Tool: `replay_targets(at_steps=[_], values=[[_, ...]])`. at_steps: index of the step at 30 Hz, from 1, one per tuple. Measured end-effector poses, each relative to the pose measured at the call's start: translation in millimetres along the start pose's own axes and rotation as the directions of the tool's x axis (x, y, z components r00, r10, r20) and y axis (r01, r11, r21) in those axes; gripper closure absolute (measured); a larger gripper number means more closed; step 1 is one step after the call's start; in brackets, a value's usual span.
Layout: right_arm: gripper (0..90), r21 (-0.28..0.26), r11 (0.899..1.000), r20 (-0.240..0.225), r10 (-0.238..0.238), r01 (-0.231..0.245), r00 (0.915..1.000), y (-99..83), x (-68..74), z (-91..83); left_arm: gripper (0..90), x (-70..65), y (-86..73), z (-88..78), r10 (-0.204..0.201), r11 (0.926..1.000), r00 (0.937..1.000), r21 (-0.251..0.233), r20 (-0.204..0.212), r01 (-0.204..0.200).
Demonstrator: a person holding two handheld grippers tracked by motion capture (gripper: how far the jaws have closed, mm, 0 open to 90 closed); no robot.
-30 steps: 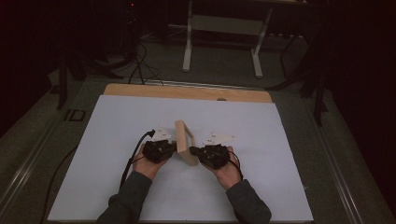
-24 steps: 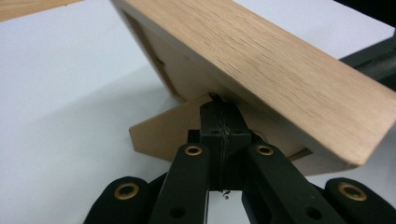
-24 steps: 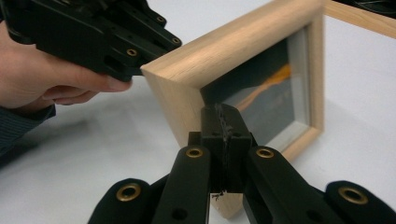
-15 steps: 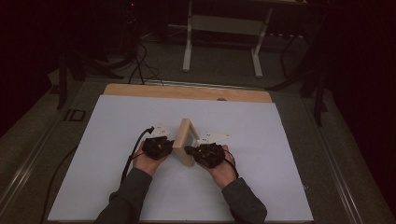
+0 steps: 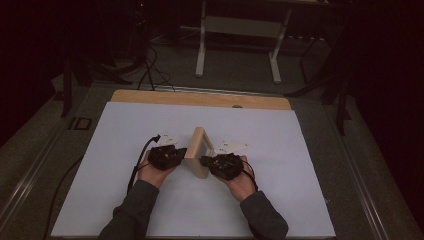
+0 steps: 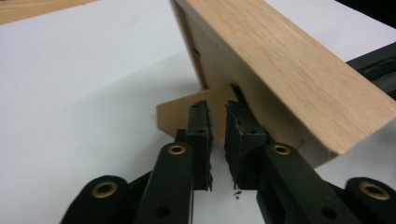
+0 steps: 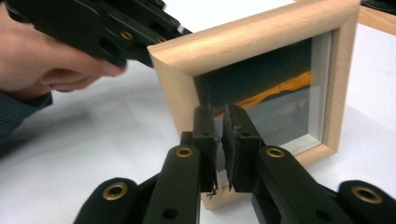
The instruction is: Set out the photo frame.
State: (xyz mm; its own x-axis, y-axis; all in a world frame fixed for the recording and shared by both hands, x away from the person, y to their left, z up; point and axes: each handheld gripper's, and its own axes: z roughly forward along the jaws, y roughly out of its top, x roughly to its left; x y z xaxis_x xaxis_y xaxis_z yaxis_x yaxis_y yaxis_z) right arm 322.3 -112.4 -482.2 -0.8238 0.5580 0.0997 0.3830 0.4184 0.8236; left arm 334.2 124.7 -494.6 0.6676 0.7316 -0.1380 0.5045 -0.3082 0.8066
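1. Now a wooden picture frame (image 5: 199, 157) stands upright near the middle of the white counter (image 5: 100, 150), between the two grippers.
2. The left gripper (image 6: 217, 112) sits at the frame's 9 o'clock, behind its back. Its fingers (image 6: 198, 135) have just been opening and stand a narrow gap apart. They are at the thin wooden easel stand (image 6: 175, 116) that juts from the back, and nothing shows between the pads.
3. The right gripper (image 7: 218, 116) sits at the frame's 3 o'clock, facing the glazed front. Its fingers (image 7: 205, 140) have also just been opening, are slightly apart, and clamp nothing; whether the tips touch the frame I cannot tell.
4. Materials: the frame is pale, smooth, square-edged wood with mitred corners and a deep moulding. A glass pane (image 7: 285, 116) covers a dark print with an orange streak.
5. Handling, as a judgement: it looks light and stiff. The glass is fragile and slippery, and the stand is thin and probably hinged, so it may fold or snap.
6. Where to hold: the solid wooden side rails or top edge seem best, not the pane or the stand. Standing on edge, it would tip easily if pushed from one face.
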Motion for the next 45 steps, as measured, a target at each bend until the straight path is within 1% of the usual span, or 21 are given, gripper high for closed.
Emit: replay_targets(at_steps=[2,4,9,15,18,19,22,24,27,29,31,33,35,36,42,45], values=[[81.7,-0.001,1.0,0.0,0.0,0.0,1.0,-0.4,-0.8,-0.6,77.9,1.2,-0.1,-2.6,-0.007,1.0,1.0,-0.004,-0.005,0.007],[80.1,0.0,1.0,0.006,0.004,-0.004,1.0,-1.1,-2.7,-2.4,72.8,3.4,0.0,-6.6,-0.012,0.9999,0.9998,-0.01,-0.013,0.012],[75.8,0.002,1.0,0.009,0.013,-0.013,0.9999,-3.6,-5.9,-4.5,65.7,4.7,1.0,-13.3,-0.017,0.9997,0.9996,-0.021,-0.022,0.017],[71.0,0.017,1.0,0.011,0.016,-0.016,0.9998,-6.9,-9.5,-6.7,57.0,6.4,2.4,-23.8,-0.039,0.9982,0.9985,-0.047,-0.037,0.037],[69.3,0.015,1.0,0.013,0.021,-0.021,0.9997,-7.9,-11.5,-8.3,54.1,6.0,4.2,-29.6,-0.048,0.9967,0.9982,-0.066,-0.035,0.046],[68.7,0.014,1.0,0.012,0.024,-0.024,0.9996,-8.3,-12.2,-8.6,52.8,5.6,5.6,-31.7,-0.057,0.9957,0.9978,-0.074,-0.033,0.055],[67.7,0.015,0.999,0.011,0.028,-0.028,0.9995,-9.4,-13.3,-8.8,49.3,4.6,8.9,-35.9,-0.06,0.9946,0.9977,-0.086,-0.031,0.057],[67.5,0.019,0.999,0.01,0.03,-0.03,0.9995,-10.2,-13.1,-8.2,45.9,3.7,10.8,-38.6,-0.072,0.9927,0.997,-0.099,-0.026,0.07],[67.2,0.023,0.999,0.01,0.028,-0.028,0.9996,-11.2,-13.3,-7.7,42.9,2.4,12.6,-42.4,-0.083,0.9899,0.9961,-0.117,-0.03,0.079],[66.8,0.022,0.999,0.01,0.034,-0.034,0.9994,-11.7,-13.3,-7.4,41.0,1.6,13.5,-44.8,-0.092,0.9878,0.9955,-0.128,-0.024,0.088],[66.6,0.023,0.999,0.012,0.034,-0.034,0.9994,-12.4,-14.0,-7.3,37.2,0.0,14.0,-45.2,-0.095,0.9871,0.9951,-0.131,-0.026,0.091],[66.4,0.024,0.999,0.014,0.037,-0.037,0.9992,-12.9,-15.0,-7.5,34.3,-2.7,14.3,-44.5,-0.091,0.9886,0.9954,-0.123,-0.029,0.087],[66.1,0.026,0.999,0.017,0.04,-0.04,0.9991,-13.2,-16.0,-8.0,32.0,-6.9,15.0,-42.7,-0.088,0.9892,0.996,-0.119,-0.018,0.085],[65.8,0.027,0.999,0.018,0.042,-0.042,0.999,-13.3,-16.5,-8.2,31.1,-9.1,15.4,-42.0,-0.083,0.9896,0.9963,-0.12,-0.02,0.08],[64.9,0.025,0.999,0.02,0.046,-0.047,0.9987,-14.0,-17.3,-8.9,30.6,-19.3,16.8,-34.1,-0.061,0.9929,0.9981,-0.102,0.005,0.061],[64.8,0.024,0.999,0.02,0.046,-0.047,0.9987,-14.2,-17.5,-9.4,30.7,-22.6,17.5,-31.2,-0.059,0.9933,0.9982,-0.099,0.009,0.06]])
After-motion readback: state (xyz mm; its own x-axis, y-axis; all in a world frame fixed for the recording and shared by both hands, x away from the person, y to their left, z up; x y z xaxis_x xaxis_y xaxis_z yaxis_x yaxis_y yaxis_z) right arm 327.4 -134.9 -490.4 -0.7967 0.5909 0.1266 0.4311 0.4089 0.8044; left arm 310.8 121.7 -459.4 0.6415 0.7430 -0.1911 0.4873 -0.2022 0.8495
